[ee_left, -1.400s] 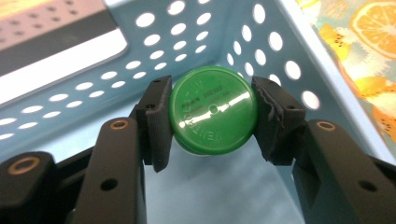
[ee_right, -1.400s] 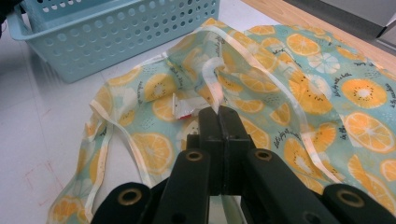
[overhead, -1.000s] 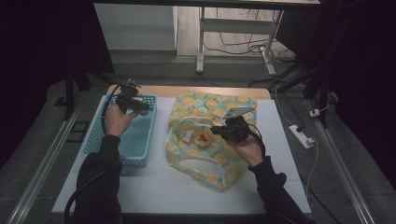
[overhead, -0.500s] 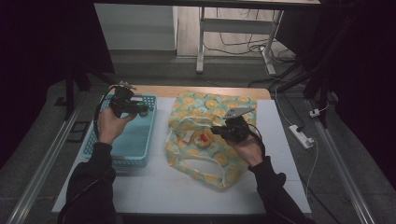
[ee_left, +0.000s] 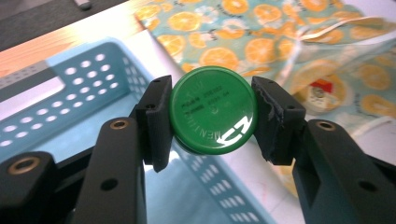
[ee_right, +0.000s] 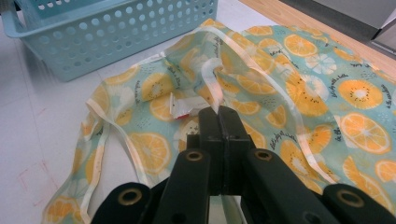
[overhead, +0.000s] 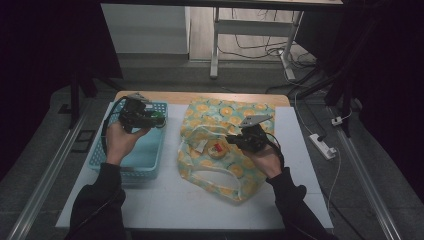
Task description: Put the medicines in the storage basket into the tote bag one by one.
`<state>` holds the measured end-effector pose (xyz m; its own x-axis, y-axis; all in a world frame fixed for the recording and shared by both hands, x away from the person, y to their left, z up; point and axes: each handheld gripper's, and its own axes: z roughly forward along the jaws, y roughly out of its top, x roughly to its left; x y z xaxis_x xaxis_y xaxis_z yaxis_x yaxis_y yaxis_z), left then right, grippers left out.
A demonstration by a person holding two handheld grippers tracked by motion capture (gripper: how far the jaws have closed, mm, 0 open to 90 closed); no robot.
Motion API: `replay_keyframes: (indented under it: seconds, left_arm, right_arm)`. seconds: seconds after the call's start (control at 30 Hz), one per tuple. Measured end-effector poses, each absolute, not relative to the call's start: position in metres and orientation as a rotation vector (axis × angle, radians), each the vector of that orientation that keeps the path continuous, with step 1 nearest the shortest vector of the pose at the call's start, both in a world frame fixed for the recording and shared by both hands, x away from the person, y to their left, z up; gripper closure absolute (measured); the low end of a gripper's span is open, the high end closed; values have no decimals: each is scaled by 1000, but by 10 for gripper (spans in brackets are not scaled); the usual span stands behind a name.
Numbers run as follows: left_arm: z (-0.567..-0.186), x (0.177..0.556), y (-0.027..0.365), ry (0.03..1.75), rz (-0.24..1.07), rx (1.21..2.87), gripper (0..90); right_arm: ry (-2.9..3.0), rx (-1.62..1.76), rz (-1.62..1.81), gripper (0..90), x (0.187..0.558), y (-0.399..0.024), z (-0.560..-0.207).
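Since the frame from 1 second before, the left gripper (overhead: pixel 159 121) had shifted from beside the basket's far-left corner toward its right wall, carrying its load with it, while the right gripper (overhead: pixel 231 141) had kept its place on the bag.

Largest on the white table (overhead: pixel 190 200) was the orange-print bag (overhead: pixel 225 120), lying flat with its mouth toward the person. Just to its left stood the blue perforated basket (overhead: pixel 145 155), apparently with nothing in it. The right gripper's 2 jaws were pressed together on the bag's pale rim (ee_right: pixel 212 88), lifting it so the mouth gaped; a small red-and-white packet (overhead: pixel 216 148) lay inside the opening. Smallest was the green-capped bottle (ee_left: pixel 213 115), pinched cap-side between the left gripper's pads (ee_left: pixel 158 122) and held in the air over the basket's near-right part, close to the bag.

The step in hand looked like moving bottle between bag and basket; which way could not be told from these pictures alone. To do it well, the left hand would keep the pinch square across the cap, since a round cap can twist out of flat pads, and lower before releasing. Meanwhile, the right should hold the rim high and steady so the mouth stays wide.
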<state>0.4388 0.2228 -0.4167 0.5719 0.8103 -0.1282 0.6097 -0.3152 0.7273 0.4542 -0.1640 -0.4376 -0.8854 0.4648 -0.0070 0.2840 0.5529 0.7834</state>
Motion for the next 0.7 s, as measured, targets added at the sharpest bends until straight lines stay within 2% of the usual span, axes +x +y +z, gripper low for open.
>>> replay_keyframes:
  seconds: [0.7]
  left_arm:
    - [-413,416,172,936,254,2101,516]
  right_arm:
    - [2561,628,1253,900,453,-164,-436]
